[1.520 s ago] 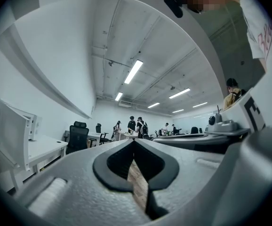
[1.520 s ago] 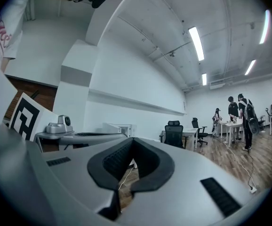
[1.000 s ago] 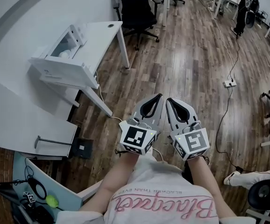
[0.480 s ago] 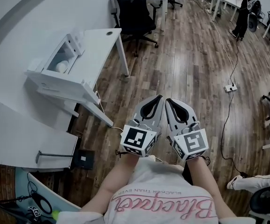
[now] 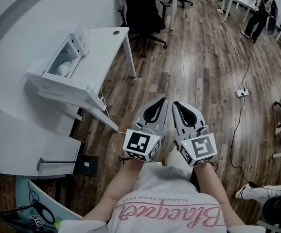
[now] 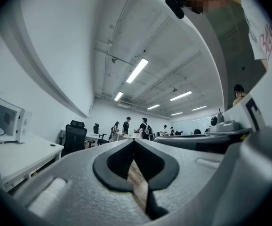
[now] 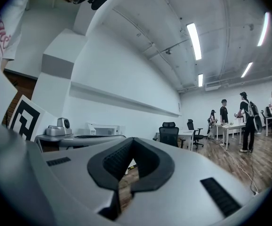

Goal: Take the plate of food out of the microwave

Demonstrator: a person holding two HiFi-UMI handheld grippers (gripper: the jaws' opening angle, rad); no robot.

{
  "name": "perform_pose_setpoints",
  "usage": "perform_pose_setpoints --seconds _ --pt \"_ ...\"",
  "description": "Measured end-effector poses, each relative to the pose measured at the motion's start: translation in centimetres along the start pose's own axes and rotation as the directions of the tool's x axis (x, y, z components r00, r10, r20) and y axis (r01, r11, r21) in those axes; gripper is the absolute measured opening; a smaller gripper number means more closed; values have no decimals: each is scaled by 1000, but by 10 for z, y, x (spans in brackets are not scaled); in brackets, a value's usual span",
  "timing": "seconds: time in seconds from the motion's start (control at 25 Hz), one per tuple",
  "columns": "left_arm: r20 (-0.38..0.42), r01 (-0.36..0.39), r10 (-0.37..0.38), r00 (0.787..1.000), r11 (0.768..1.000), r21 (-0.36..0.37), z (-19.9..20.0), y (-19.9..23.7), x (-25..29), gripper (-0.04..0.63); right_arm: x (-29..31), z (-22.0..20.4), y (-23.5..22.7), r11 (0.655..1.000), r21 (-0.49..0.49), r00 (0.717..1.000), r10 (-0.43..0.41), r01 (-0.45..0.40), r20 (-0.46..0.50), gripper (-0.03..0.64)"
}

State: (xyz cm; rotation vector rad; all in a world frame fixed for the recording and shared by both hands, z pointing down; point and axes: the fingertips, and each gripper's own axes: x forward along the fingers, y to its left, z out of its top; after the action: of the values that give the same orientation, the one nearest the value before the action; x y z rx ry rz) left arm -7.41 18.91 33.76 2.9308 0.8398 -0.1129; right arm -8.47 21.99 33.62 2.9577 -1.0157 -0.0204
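Observation:
A white microwave (image 5: 58, 72) stands on a white desk (image 5: 106, 45) at the left of the head view. Its door (image 5: 65, 89) hangs open. Inside sits a pale plate of food (image 5: 63, 69); its contents are too small to make out. My left gripper (image 5: 164, 102) and right gripper (image 5: 176, 104) are held side by side over the wooden floor, well to the right of the microwave. Both are shut with nothing in them. The left gripper view has the microwave (image 6: 6, 121) at its far left, beyond the shut left gripper (image 6: 133, 142). In the right gripper view, the right gripper (image 7: 132, 140) is also shut.
A black office chair (image 5: 140, 8) stands past the desk's far end. A power strip (image 5: 241, 92) and its cable lie on the floor at the right. A white cabinet with a bar handle (image 5: 58, 161) is at the lower left. People (image 5: 259, 6) stand at tables far back.
The head view has shifted a little, so the microwave and desk sit slightly lower in the picture. Both grippers stay shut and side by side.

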Motion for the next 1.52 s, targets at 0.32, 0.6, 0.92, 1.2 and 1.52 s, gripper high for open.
perform_pose_setpoints --seconds 0.32,0.6,0.92,1.2,1.52 --pt "-6 -40 40 999 999 6 -6 19 20 6 28 -2 -16 999 14 999 36 -36 12 11" --pt "-10 -94 94 995 995 13 -11 44 57 6 64 -7 -46 996 20 996 86 -86 6 11" --pt "-3 -172 172 985 985 23 -12 75 105 6 115 -7 -84 985 9 985 173 -173 -1 11" --pt "0 -253 254 967 967 37 -9 106 146 6 162 -4 -111 964 8 964 265 -265 -2 11" --pt "12 -362 362 932 931 42 -7 139 190 6 207 -1 -141 926 2 926 379 -379 -1 11"
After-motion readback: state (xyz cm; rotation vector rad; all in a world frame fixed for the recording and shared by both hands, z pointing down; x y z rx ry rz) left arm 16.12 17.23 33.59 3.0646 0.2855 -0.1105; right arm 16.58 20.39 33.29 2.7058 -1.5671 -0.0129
